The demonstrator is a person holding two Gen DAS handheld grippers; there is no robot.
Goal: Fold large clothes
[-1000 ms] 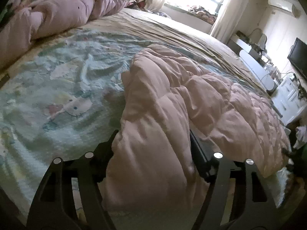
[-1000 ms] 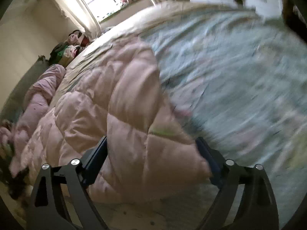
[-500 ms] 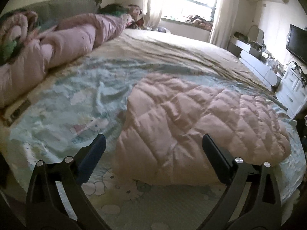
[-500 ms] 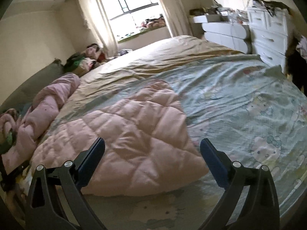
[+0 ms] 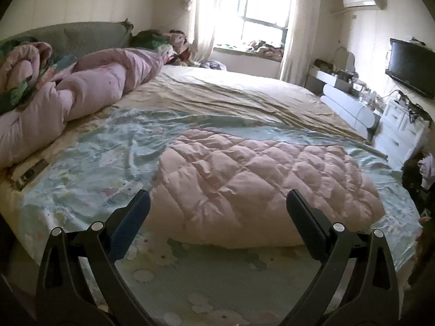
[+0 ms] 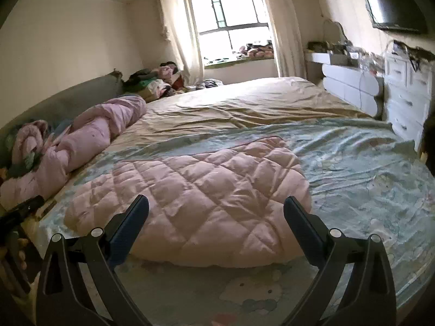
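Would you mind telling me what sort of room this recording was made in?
Very likely a home bedroom: a wide bed fills it, a wall-mounted television faces it, and a white chest of drawers stands alongside.

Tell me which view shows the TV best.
The left wrist view. There the TV shows nearly whole on the wall at the right, above the white drawers. In the right wrist view the TV sits in the top right corner, stretched by the fisheye lens and clipped by the image border.
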